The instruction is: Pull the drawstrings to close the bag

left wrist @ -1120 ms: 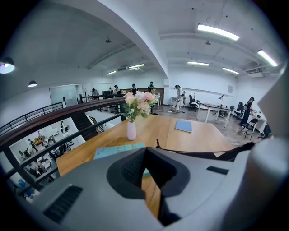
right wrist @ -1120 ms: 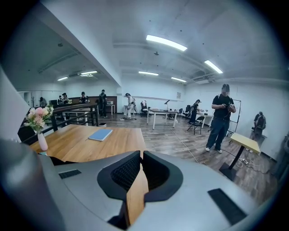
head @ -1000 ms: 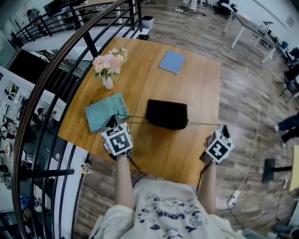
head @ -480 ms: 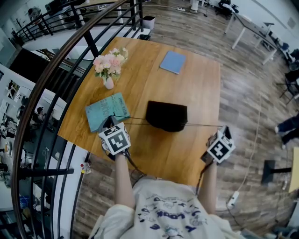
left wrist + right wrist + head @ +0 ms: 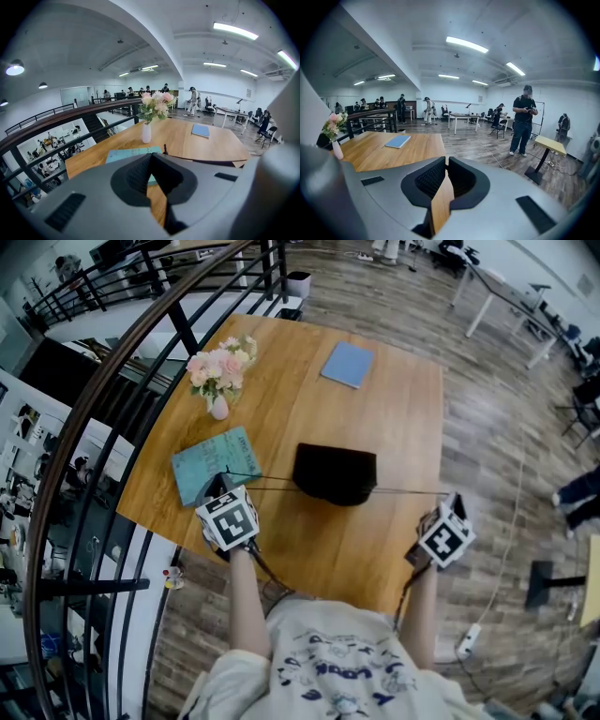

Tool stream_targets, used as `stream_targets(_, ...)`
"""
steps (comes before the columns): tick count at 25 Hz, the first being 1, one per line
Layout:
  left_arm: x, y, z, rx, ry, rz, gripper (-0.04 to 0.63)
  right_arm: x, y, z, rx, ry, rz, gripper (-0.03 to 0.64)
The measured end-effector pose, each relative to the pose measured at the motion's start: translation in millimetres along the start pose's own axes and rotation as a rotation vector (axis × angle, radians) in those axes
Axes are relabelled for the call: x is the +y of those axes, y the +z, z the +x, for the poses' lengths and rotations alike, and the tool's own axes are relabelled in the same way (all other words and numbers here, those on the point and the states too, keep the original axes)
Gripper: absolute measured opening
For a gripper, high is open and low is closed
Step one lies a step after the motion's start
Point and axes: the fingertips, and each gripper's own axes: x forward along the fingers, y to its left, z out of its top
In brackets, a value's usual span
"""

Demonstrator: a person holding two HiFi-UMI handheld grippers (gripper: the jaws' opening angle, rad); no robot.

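A black drawstring bag lies in the middle of the wooden table. One thin cord runs taut from it to the left, another cord to the right. My left gripper is shut on the left cord; in the left gripper view a short cord end pokes out past the closed jaws of the left gripper. My right gripper holds the far end of the right cord beyond the table's right edge. In the right gripper view the right gripper has its jaws almost together, and the cord itself does not show.
A teal book lies just beyond the left gripper. A vase of pink flowers stands at the back left, a blue notebook at the back. A dark railing runs along the table's left side. A person stands off to the right.
Both grippers have edged slightly outwards and towards me, cords still taut. The bag has hardly moved.
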Motion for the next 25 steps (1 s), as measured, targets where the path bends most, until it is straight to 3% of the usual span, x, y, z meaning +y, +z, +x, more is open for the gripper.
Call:
stream_targets(6, -4.7, 5.7, -4.4, -0.029, -0.015, -0.009, 0.005, 8.0, -2.7, 1.8, 0.01, 0.031, -0.02, 0.021)
stream_targets(10, -11.8, 8.6, -2.9, -0.043, -0.055, -0.046, 0.005, 16.7, 12.0, 0.5, -0.055, 0.058, -0.049, 0.021)
stream_targets(13, -22.1, 3.5, -0.2, -0.034, -0.084, -0.028, 0.005, 33.5, -9.4, 1.9, 0.019, 0.13, -0.022, 0.023)
stream_targets(16, -38.2, -0.5, -1.2, -0.025, -0.129, 0.005, 0.005, 48.9, -10.8, -1.3, 0.008, 0.185, -0.063, 0.023)
stream_targets(23, -88.3, -4.5, -14.3, 0.0, -0.301, 0.068, 0.008, 111.7, -34.5, -24.4, 0.095, 0.436, -0.136, 0.023)
stream_targets(25, -103.8, -7.6, -19.6, 0.014, -0.355, 0.085, 0.035, 123.5, -40.7, -31.2, 0.12, 0.485, -0.147, 0.025)
